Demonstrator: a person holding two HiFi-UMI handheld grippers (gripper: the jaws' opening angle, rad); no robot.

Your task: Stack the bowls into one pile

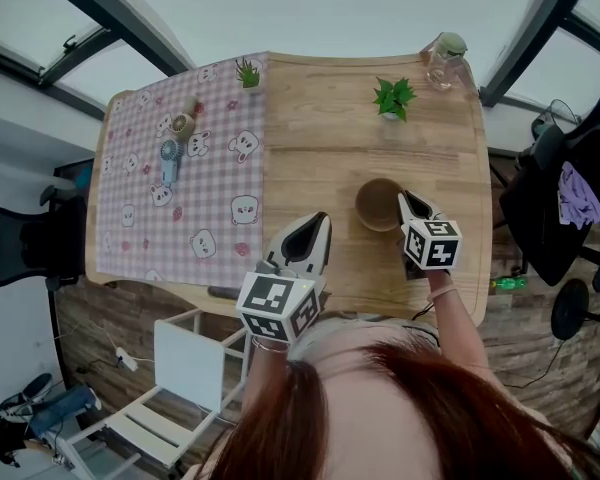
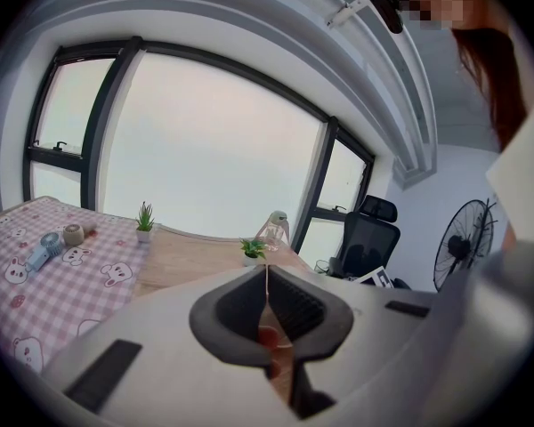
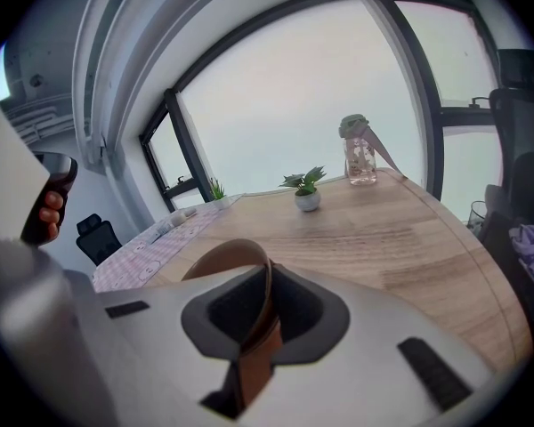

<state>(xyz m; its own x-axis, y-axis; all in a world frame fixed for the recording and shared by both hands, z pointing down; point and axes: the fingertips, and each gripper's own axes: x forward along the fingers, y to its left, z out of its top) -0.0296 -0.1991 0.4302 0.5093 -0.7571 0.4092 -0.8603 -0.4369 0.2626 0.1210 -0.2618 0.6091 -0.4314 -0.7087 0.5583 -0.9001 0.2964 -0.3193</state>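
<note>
Right tongs (image 1: 404, 204) clamp brown bowl (image 1: 377, 208) on wooden table (image 1: 320, 138) beside large windows (image 3: 294, 105).

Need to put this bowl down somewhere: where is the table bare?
Bare wood lies between the leafy plant, the checked cloth and the bowl held by the right gripper. The cloth nearer the person than the handheld fan is free too. The far edge is busier: spiky plant, glass bottle.

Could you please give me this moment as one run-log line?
right tool: shut on brown bowl rim | left tool: shut, empty | brown bowl: upright, over wooden table
</note>
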